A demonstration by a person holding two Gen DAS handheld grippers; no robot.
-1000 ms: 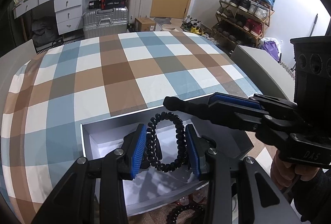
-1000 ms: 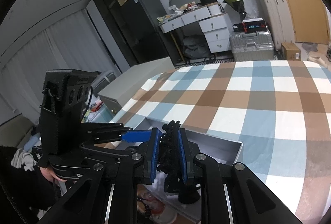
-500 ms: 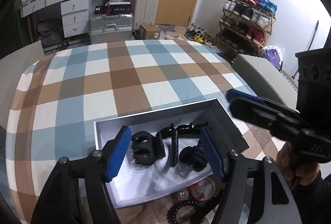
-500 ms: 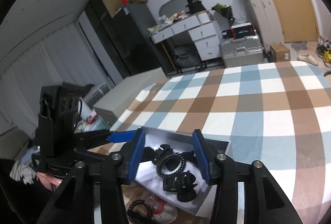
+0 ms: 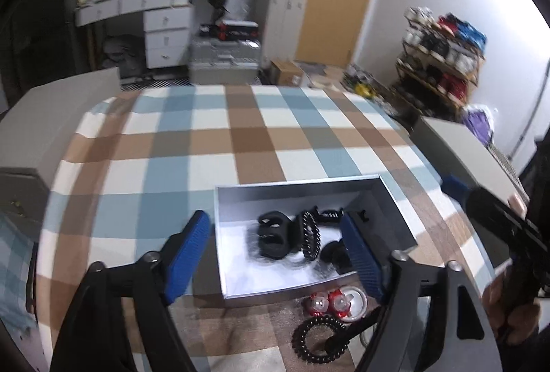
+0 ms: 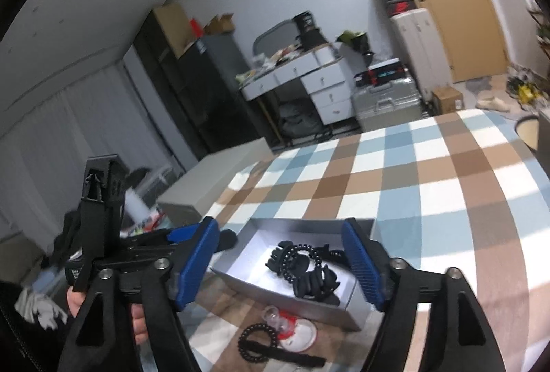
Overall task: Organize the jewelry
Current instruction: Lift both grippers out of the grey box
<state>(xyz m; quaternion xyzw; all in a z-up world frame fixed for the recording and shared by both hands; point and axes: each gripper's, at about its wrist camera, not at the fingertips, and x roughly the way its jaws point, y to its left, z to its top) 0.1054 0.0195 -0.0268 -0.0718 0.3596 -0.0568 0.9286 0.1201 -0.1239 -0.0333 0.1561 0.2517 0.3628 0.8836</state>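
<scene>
Both tools released. Left tool [image 5: 275, 255] spread wide with nothing between its blue pads, jaws just been opening; right tool [image 6: 282, 263] the same, jaws just been opening, empty.

Black spiral coil hair tie [image 5: 309, 239], a second ago pinched in the left tool, now lying inside the shallow silver-grey open box [image 5: 299, 184] on the checked blue, brown and white worktop [image 5: 213, 145]. Beside it in the box, a black plastic claw clip [image 5: 273, 239], and a second black claw clip [image 6: 316, 284], a second ago clamped in the right tool, now resting nearer the box's front wall. Judged from this: both drops done, two more pieces sorted.

Against the earlier views: both tools drawn back from the box, so that more of its white floor shows, with the camera views blurred by motion.

Not yet in the box, just in front of its near wall: another black spiral coil hair tie [image 5: 318, 339], a long black strap-like piece [image 6: 285, 360] touching it, and a small round white dish with red and clear trinkets [image 5: 338, 300]. Likely next pickups.
</scene>
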